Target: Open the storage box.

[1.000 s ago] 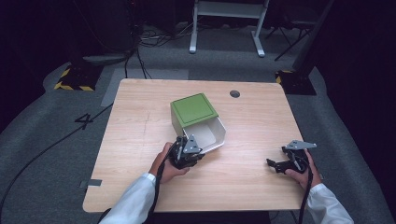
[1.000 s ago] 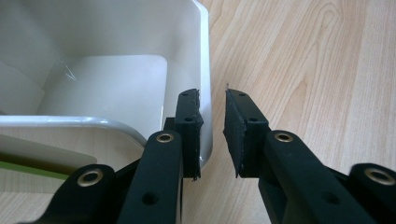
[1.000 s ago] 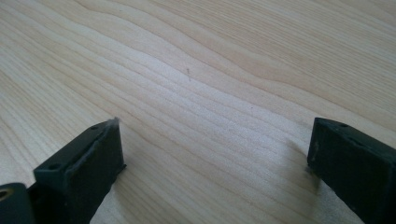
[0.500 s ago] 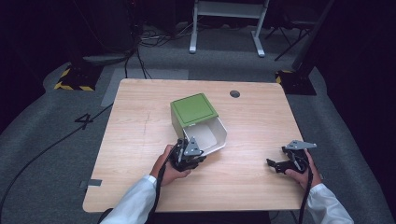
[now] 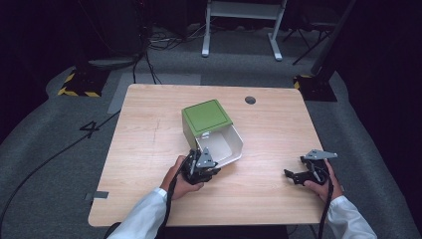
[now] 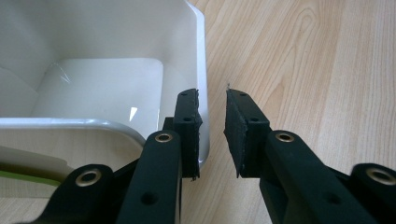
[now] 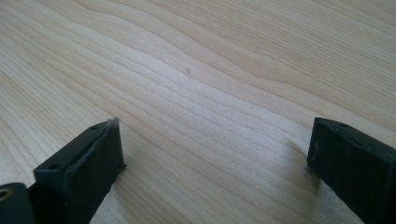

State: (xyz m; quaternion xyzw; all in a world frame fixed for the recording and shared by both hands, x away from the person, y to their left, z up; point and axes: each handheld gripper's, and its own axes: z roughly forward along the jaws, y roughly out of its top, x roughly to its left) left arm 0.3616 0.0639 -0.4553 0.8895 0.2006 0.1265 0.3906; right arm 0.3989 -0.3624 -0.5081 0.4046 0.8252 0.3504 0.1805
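The white bin (image 5: 222, 145) sits near the middle of the surface (image 5: 149, 129), a little toward the front edge. Its green lid (image 5: 206, 116) is up at the back and its open mouth faces the person.

The left tool (image 5: 208, 168) is at the bin's front rim. In the left gripper view its pads are pressed almost together (image 6: 212, 130), and the bin's (image 6: 116, 84) thin side wall lies right by one pad. I cannot tell whether the wall is actually nipped.

The right tool (image 5: 292, 175) rests near the front right corner, spread wide over bare wood (image 7: 215, 154).

The bin looks like light, stiff, glossy plastic, so it is probably slippery and likely to slide or tip if pushed. The best hold is probably on a straight stretch of the rim, pinched across the wall and away from the rounded corner.
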